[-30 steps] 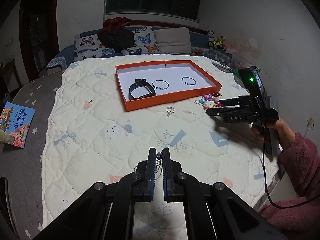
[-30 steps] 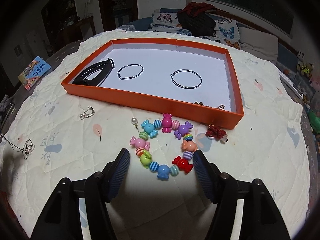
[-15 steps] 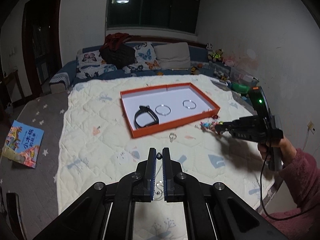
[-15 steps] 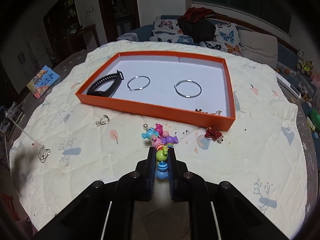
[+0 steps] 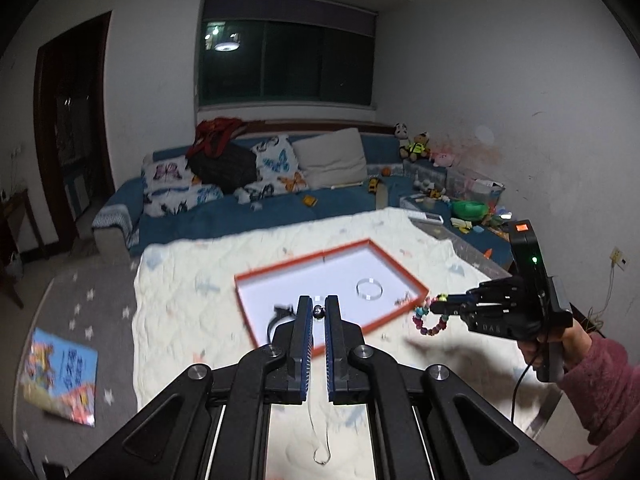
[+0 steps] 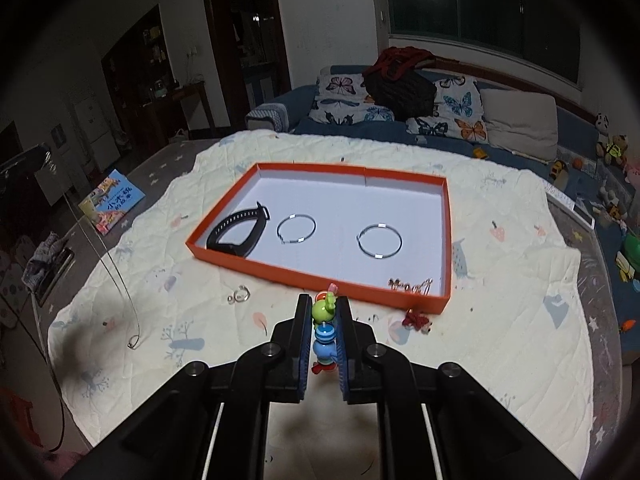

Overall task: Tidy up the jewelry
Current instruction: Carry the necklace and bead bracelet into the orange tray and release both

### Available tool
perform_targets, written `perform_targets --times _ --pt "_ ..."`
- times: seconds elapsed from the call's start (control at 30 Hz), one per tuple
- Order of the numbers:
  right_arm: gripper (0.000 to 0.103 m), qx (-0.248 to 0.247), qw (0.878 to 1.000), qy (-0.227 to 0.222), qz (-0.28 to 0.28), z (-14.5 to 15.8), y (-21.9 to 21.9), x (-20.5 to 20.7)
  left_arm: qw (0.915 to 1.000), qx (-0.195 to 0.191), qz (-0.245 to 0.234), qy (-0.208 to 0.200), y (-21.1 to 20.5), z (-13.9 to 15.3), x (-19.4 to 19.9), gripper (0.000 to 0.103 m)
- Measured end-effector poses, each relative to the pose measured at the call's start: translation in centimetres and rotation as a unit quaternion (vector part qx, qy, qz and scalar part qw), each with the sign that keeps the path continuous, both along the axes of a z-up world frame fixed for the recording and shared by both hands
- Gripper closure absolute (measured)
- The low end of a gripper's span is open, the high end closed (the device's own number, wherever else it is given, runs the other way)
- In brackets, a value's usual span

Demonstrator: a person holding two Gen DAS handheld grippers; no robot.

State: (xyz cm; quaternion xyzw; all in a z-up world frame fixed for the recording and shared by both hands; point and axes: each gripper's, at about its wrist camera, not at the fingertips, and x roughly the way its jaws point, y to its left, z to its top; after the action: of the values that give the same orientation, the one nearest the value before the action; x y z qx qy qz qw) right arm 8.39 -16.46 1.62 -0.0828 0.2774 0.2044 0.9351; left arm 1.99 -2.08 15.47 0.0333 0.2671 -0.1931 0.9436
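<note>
Carrying two items toward the orange tray is the step in hand. The right gripper, short of the tray's near wall, is closed on the candy-bead bracelet, which is clear of the quilt. The left gripper, also on the near side of the tray, is nearly closed on a thin necklace; its chain hangs below to the quilt. A small ring and a red charm lie just outside the near wall. Inside the tray: gold clips at the near right corner, a black watch band, two silver hoops. Judged next: advance each gripper over bare tray floor, lower, then release.
</note>
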Motion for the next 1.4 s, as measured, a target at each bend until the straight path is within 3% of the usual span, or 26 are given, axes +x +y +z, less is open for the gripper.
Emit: perform_targets --times 0.5,0.67,1.0,1.4 --pt "0.090 -0.004 1.000 -0.029 0.000 3.6 -0.1 4.6 0.9984 -0.002 -0.024 -0.052 -4.2 7.2 10.3 0.098" --pt "0.090 -0.009 1.000 -0.027 -0.004 3.8 0.1 6.9 0.9985 0.008 -0.014 -0.052 -5.0 7.6 14.9 0.098" --pt "0.090 -0.015 1.000 -0.002 -0.013 2.8 0.5 11.8 0.9996 0.028 0.006 -0.007 -5.8 4.5 24.5 0.098" --pt "0.090 -0.022 0.999 0.021 -0.027 0.9 0.3 15.4 0.9981 0.025 0.023 0.051 -5.6 -2.4 30.4 0.098"
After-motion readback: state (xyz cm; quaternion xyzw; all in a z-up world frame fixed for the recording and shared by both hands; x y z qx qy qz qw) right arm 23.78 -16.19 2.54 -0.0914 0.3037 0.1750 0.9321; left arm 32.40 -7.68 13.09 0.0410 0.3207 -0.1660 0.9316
